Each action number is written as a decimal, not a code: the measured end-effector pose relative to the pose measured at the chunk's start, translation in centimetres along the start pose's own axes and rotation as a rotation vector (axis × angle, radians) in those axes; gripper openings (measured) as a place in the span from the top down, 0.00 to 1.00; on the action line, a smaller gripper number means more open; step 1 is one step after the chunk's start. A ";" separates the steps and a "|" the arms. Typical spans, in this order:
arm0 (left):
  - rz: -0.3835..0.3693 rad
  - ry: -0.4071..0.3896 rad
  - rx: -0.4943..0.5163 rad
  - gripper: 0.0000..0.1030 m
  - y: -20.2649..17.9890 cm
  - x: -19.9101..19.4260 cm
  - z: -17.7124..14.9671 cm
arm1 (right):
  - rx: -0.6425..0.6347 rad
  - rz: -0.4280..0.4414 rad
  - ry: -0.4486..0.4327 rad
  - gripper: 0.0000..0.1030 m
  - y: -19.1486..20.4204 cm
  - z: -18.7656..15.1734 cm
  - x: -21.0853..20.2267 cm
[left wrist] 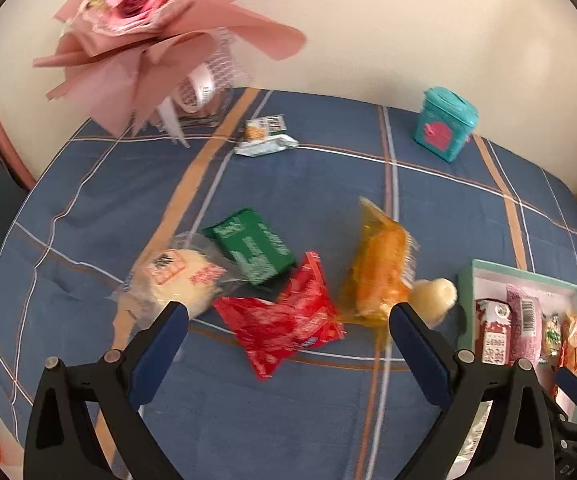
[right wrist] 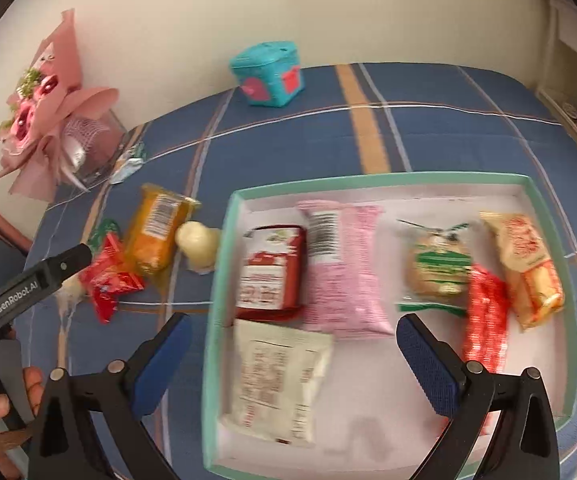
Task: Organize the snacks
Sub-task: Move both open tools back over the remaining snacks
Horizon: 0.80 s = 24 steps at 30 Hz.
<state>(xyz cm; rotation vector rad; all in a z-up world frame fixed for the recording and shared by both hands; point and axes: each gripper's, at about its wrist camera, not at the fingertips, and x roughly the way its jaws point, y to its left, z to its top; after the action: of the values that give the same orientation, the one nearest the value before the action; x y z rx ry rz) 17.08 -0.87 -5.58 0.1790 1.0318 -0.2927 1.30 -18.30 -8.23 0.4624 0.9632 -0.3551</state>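
Observation:
My left gripper (left wrist: 288, 314) is open and empty above a red snack packet (left wrist: 284, 320) on the blue plaid cloth. Around it lie a green packet (left wrist: 254, 250), a pale bun in clear wrap (left wrist: 172, 284), an orange packet (left wrist: 380, 272) and a small pale jelly cup (left wrist: 434, 298). My right gripper (right wrist: 294, 332) is open and empty over the mint-rimmed box (right wrist: 224, 280), just above a white packet (right wrist: 278, 380). The box also holds a dark red packet (right wrist: 272, 272), a pink packet (right wrist: 344, 264), a green-labelled bun (right wrist: 438, 268), a red stick packet (right wrist: 484, 320) and a yellow packet (right wrist: 528, 264).
A pink bouquet (left wrist: 140, 28) stands at the back left by the wall. A teal tin (left wrist: 446, 122) sits at the back. A white-green packet (left wrist: 266, 138) lies behind the pile. The left gripper's arm (right wrist: 28, 288) shows at the left of the right wrist view.

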 end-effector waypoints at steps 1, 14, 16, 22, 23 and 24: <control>0.006 -0.002 -0.004 0.02 0.5 0.0 0.1 | -0.004 0.008 -0.003 0.00 0.5 0.1 0.1; -0.030 0.029 -0.160 0.03 6.9 0.4 0.6 | -0.108 0.077 -0.007 0.00 7.4 0.9 1.9; -0.046 0.036 -0.181 0.03 7.4 0.6 0.6 | -0.112 0.084 0.003 0.00 8.0 1.0 2.4; -0.119 0.068 -0.220 0.03 7.4 1.4 0.5 | -0.098 0.076 0.014 0.01 8.5 1.7 3.7; -0.127 0.072 -0.219 0.03 7.2 1.6 0.6 | -0.085 0.072 0.012 0.02 8.4 1.9 3.8; -0.130 0.075 -0.217 0.03 7.0 1.7 0.6 | -0.076 0.065 0.010 0.02 8.3 2.1 3.9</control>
<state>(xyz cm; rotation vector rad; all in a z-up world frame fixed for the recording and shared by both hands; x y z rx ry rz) 20.61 5.33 -6.64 -0.0741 1.1436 -0.2909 8.87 -12.66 -8.74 0.4252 0.9659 -0.2567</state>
